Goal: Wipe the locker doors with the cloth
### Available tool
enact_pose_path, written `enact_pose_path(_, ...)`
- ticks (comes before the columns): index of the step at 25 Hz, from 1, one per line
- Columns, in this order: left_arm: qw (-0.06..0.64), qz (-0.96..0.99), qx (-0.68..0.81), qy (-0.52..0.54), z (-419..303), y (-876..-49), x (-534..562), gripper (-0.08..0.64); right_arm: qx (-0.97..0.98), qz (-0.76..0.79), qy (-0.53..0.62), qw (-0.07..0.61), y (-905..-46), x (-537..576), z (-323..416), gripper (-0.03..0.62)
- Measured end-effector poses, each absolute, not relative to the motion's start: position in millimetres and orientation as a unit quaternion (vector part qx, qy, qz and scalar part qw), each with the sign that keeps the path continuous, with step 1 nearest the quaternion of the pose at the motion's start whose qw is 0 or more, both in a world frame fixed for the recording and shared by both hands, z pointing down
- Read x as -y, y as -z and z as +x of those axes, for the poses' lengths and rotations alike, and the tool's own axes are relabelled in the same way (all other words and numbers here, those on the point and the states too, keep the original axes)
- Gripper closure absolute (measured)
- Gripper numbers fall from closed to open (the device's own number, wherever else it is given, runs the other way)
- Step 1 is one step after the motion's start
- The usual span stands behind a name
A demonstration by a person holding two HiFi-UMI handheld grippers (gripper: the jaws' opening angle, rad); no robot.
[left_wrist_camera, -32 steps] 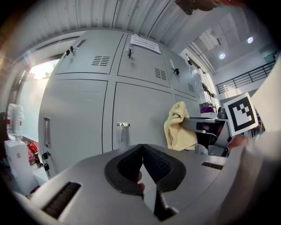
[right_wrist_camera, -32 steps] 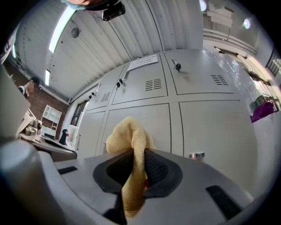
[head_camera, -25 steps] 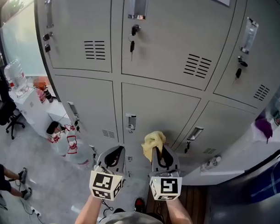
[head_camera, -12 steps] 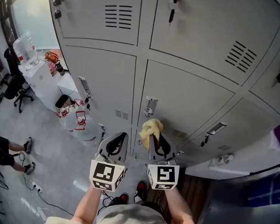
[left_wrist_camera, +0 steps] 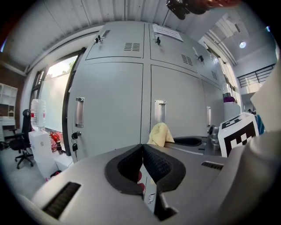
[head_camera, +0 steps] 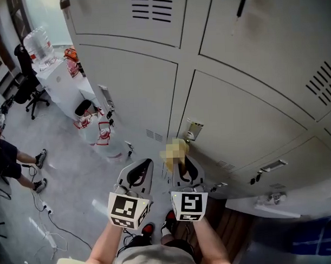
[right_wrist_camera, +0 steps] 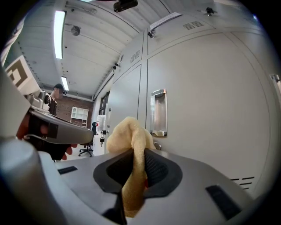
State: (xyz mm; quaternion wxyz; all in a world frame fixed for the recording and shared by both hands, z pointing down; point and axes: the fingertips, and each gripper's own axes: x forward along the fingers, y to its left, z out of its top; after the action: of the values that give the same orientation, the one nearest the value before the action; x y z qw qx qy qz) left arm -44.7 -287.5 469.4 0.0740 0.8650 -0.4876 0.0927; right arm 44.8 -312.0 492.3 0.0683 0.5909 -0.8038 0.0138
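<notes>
We hold both grippers side by side, low before the lockers (head_camera: 235, 121), forearms reaching forward and marker cubes facing up. Our left gripper (head_camera: 140, 171) has its jaws pressed together with nothing between them, and it points at the seam between two doors. Our right gripper (head_camera: 183, 167) is clamped on the yellow cloth (right_wrist_camera: 130, 132), which bunches above the jaw tips and hangs down through them. The cloth sits near a door's recessed handle (right_wrist_camera: 158, 112); we cannot tell whether it touches the door.

The cloth (right_wrist_camera: 130, 137) is fuzzy, locker doors (right_wrist_camera: 206, 110) matt metal.
</notes>
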Motion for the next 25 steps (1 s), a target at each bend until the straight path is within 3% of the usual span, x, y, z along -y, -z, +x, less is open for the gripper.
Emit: enact_pose_path(25, 0.080, 0.866, 0.481, -0.112, -27, -482, 288, 0.537, 0.777, 0.625, -0.027, 0.069, -510, 330, 86, 0.523)
